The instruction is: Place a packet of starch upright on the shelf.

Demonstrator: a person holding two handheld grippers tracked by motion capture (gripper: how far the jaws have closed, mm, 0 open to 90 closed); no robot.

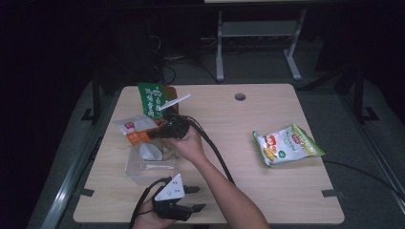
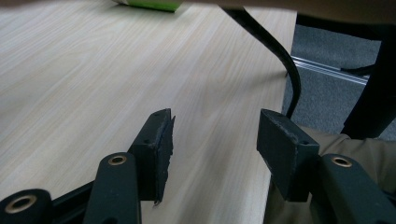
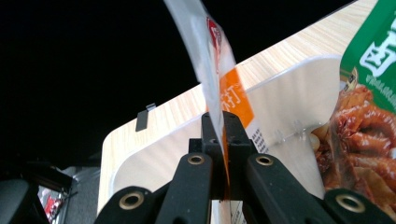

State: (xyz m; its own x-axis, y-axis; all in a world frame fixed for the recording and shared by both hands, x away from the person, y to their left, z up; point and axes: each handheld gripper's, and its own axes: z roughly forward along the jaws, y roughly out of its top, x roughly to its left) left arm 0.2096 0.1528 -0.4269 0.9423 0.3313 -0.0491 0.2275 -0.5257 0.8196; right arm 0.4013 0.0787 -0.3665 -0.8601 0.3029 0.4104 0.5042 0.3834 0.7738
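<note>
Right gripper [image 3: 223,140]: jaws closed on the white and orange packet [image 3: 219,70], held above the clear bin [image 1: 143,169] at table left.
Left gripper [image 2: 215,140]: jaws wide apart, empty, near edge.
Green-white bag [image 1: 286,144]: lying far right.

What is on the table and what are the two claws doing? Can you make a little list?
table: light wood table
left claw: open, holding nothing, near the front edge
right claw: shut on the white and orange packet
clear box: front left, snack packets in it
green packet: standing up in the box's far end
white and green snack bag: lying flat on the right, by itself
</note>
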